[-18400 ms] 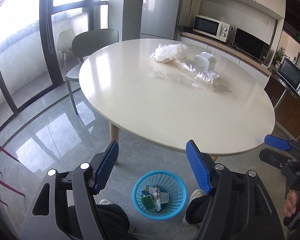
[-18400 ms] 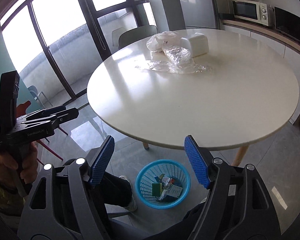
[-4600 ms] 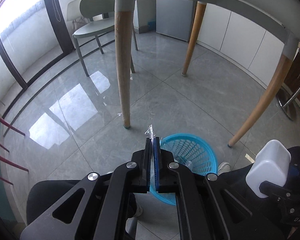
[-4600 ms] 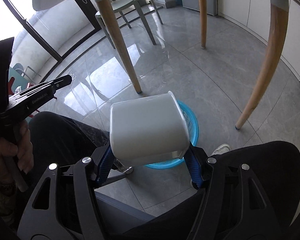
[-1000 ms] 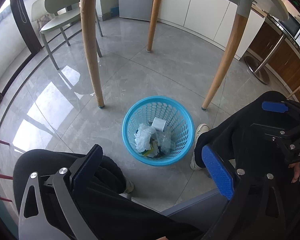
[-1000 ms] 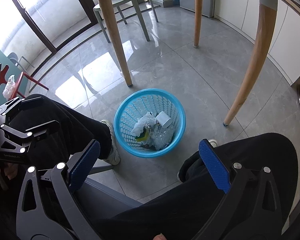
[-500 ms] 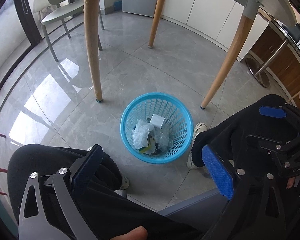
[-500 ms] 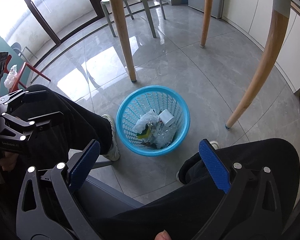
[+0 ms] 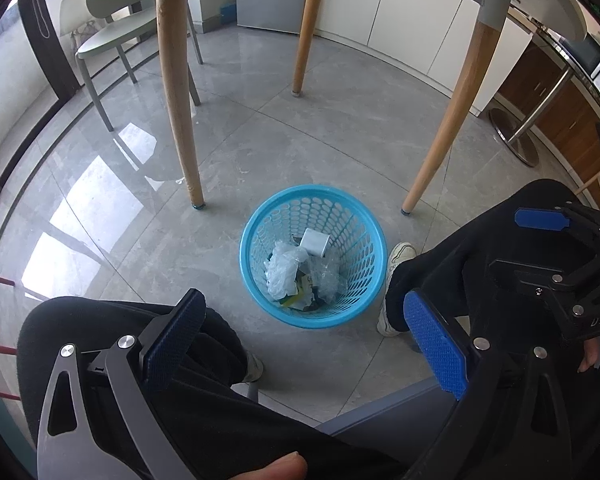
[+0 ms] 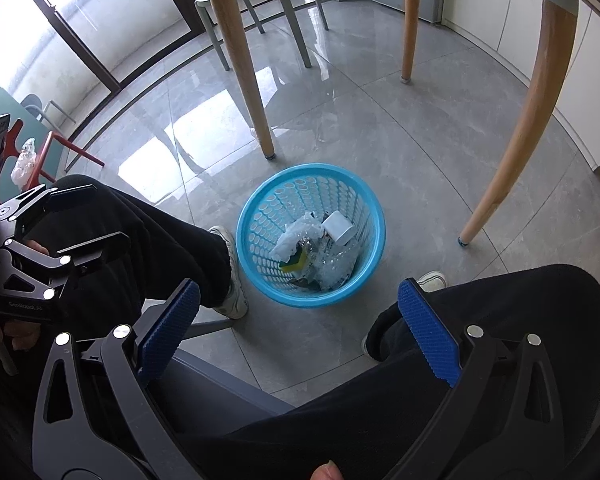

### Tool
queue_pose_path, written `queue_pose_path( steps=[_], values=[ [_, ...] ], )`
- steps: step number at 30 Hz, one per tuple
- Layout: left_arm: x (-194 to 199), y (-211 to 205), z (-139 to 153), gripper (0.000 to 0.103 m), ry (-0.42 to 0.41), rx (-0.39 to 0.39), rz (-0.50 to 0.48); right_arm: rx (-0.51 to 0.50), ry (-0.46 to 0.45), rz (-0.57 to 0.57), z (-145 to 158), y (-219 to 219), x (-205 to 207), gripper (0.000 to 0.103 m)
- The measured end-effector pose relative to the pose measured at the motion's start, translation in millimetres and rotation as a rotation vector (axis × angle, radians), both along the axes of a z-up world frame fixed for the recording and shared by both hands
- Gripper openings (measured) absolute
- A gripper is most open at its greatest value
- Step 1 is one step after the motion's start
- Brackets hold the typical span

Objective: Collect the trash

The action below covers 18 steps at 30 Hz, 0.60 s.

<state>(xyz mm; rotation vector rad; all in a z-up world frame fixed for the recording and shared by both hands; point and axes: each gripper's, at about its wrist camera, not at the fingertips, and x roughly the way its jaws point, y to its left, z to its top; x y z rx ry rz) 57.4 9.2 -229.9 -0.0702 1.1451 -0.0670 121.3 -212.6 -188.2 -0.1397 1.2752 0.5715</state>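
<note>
— Both grippers are empty now, aren't they? Seconds ago the right gripper (image 10: 296, 328) was clamped around the white container (image 10: 338, 229) and the left gripper (image 9: 304, 340) was pinched shut on a scrap of clear film.

— Yes. Each one has its blue pads spread wide with nothing between them, held above the person's knees. The container lies in the blue basket (image 9: 252, 264) on the floor, resting on top of the crumpled white bag (image 9: 282, 270) and the clear plastic wrap (image 9: 330, 278).

— So what does that mean for the job?

— I judge the collecting done or nearly so: the three things that sat on the tabletop are all in the basket, which stands between two wooden table legs (image 9: 176, 92), near the person's shoes.

— Does either view add anything?

— The right wrist view shows a yellow-green sponge (image 10: 294, 262) tucked among the trash more plainly, and a red chair (image 10: 56, 148) by the window. The left wrist view catches the right gripper from the side, plus the kitchen cabinets (image 9: 556, 120) and a chrome stool base (image 9: 516, 136). Neither shows the tabletop itself, so I cannot tell if anything is left up there.
</note>
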Motion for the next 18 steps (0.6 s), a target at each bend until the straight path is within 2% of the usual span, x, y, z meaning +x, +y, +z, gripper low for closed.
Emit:
queue_pose_path(
  steps=[18],
  values=[
    [0, -10, 1, 0.097, -0.006, 0.044, -0.018, 0.013, 0.035, -0.013, -6, -1, 3, 0.095]
  ],
)
